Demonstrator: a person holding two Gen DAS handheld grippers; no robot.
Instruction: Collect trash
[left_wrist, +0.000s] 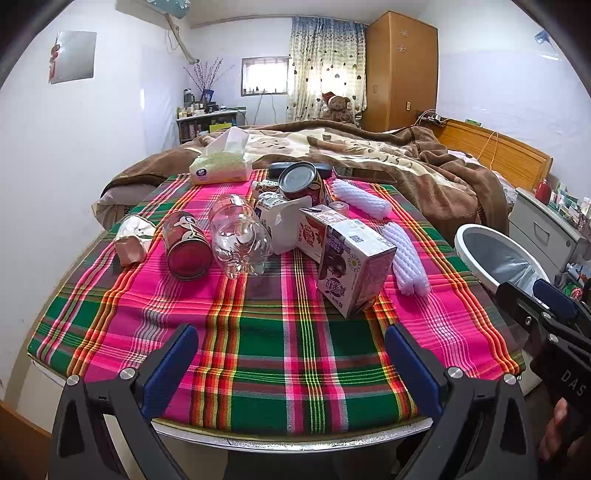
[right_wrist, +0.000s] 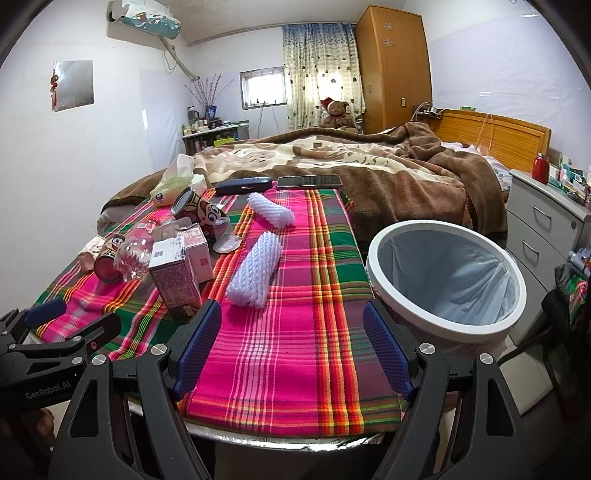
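Worktop (left_wrist: 280, 354) covered in pink, green and red plaid cloth, set against a bed with a brown blanket (right_wrist: 369, 166). Trash items lying on it: 1 clear plastic bottle (left_wrist: 240, 236) on its side; 1 red drink can (left_wrist: 184, 245) lying just left of the bottle; 1 second red can (left_wrist: 301, 182) tipped behind the cartons; 1 purple-and-white drink carton (left_wrist: 351, 262) near the middle; 1 red-and-white carton (left_wrist: 308, 232) touching it; 2 white foam net sleeves (right_wrist: 255, 273), 1 near and 1 farther back (right_wrist: 271, 210); 1 crumpled pink-and-white wrapper (left_wrist: 131, 240) at far left. Round white-rimmed trash bin with blue-grey liner (right_wrist: 447, 273) stands just beside the worktop's right edge. Left hand-held gripper (left_wrist: 291, 354): fingers spread wide, holding nothing, over the near edge. Right hand-held gripper (right_wrist: 291, 343): likewise spread and unloaded, between the near sleeve and the bin.
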